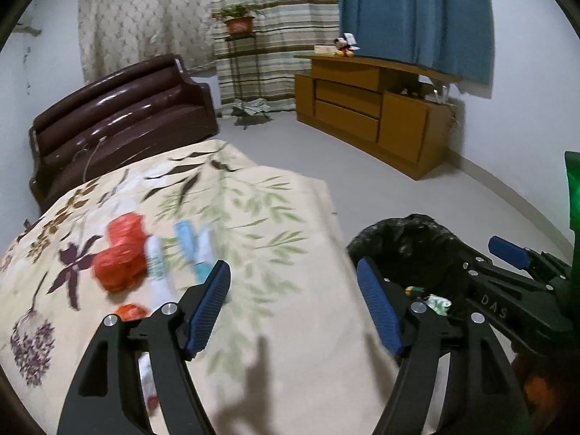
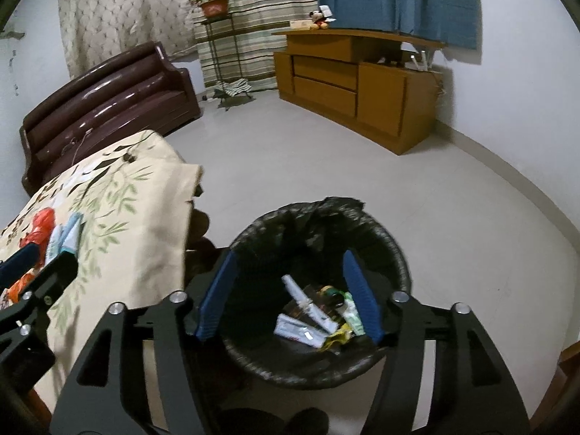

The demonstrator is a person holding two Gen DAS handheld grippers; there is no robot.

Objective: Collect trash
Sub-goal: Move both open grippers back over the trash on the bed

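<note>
1. The trash bin [image 2: 319, 326], lined with a black bag, stands on the pale floor [image 2: 362, 166] just beside the edge of the table, which is covered by a floral cloth [image 1: 253, 217].
2. The right gripper [image 2: 290, 290] hangs directly above the bin's mouth, pointing down into it. Its blue-padded jaws stand apart with nothing between them.
3. At the bottom of the bin lie several pieces of trash: white tubes [image 2: 308, 304], a yellow wrapper [image 2: 337, 337] and a greenish packet [image 2: 353, 313].
4. The left gripper [image 1: 293, 301] hovers over the cloth at the table edge nearest the bin. Its jaws are spread wide and hold nothing.
5. More trash lies on the cloth, on the far side of the left gripper from the bin: crumpled red wrappers [image 1: 121, 253], and white and light-blue tubes [image 1: 188, 243] just beside them. All of it is blurred.
6. A smaller orange-red piece [image 1: 132, 310] rests on the cloth near the left gripper's outer finger.
7. Well beyond the bin, a wooden cabinet [image 2: 348, 87] stands against the wall with a plush toy [image 2: 319, 18] on top.
8. A dark brown sofa [image 1: 119, 116] sits behind the table, farther from the bin, and a potted plant [image 1: 237, 21] on a stand is set before the curtains.
</note>
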